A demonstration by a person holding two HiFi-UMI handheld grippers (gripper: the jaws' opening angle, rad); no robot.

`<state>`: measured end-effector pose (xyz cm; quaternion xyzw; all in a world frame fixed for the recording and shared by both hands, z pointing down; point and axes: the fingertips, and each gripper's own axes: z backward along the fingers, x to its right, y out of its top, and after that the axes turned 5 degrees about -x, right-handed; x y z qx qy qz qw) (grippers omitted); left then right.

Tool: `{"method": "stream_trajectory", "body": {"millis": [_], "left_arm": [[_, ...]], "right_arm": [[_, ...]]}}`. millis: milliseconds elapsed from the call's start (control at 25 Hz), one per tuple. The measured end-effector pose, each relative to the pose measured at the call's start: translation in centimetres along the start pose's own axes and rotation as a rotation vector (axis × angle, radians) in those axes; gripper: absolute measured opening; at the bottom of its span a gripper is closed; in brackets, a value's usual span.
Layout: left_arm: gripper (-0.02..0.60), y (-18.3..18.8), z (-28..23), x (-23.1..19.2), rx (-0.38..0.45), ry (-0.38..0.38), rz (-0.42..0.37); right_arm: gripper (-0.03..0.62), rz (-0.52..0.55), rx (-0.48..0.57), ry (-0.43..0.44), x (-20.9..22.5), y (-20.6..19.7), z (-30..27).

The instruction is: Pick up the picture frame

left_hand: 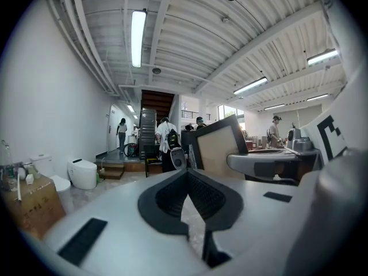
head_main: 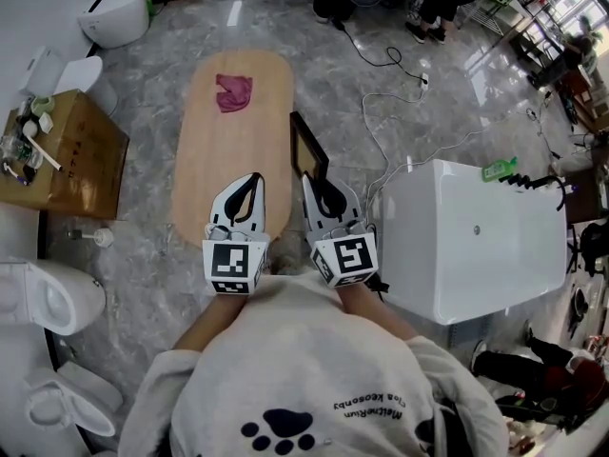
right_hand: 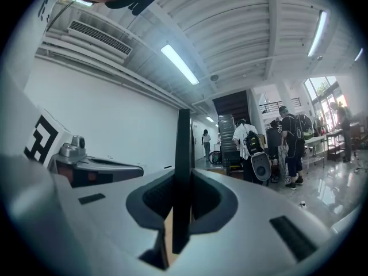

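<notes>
The picture frame (head_main: 309, 149) stands on edge in the right hand-held gripper (head_main: 326, 196), whose pads pinch its dark rim at the near end, the rest reaching toward 12 o'clock over the 3 o'clock edge of the oval wooden bench (head_main: 205, 188). It looks rigid and light, with a thin, smooth moulding and a pale panel that may be glazed, so it is likely slippery and breakable. The rim is the place to grip, not the panel. The left hand-held gripper (head_main: 249, 196) is pressed together on nothing. A pink cloth (head_main: 233, 91) lies at 12 o'clock on the bench. The sweatshirt lettering is upside down and not reliably legible.
</notes>
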<state>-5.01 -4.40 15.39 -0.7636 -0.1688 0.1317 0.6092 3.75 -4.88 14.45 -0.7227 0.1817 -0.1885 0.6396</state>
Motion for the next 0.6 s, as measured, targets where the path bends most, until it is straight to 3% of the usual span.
{"method": "stream_trajectory", "body": {"millis": [600], "left_arm": [[0.008,-0.5,0.3,1.8,0.01,0.014,0.001]], "right_arm": [[0.048,0.017,0.005,0.035,0.5,-0.4,1.0]]}}
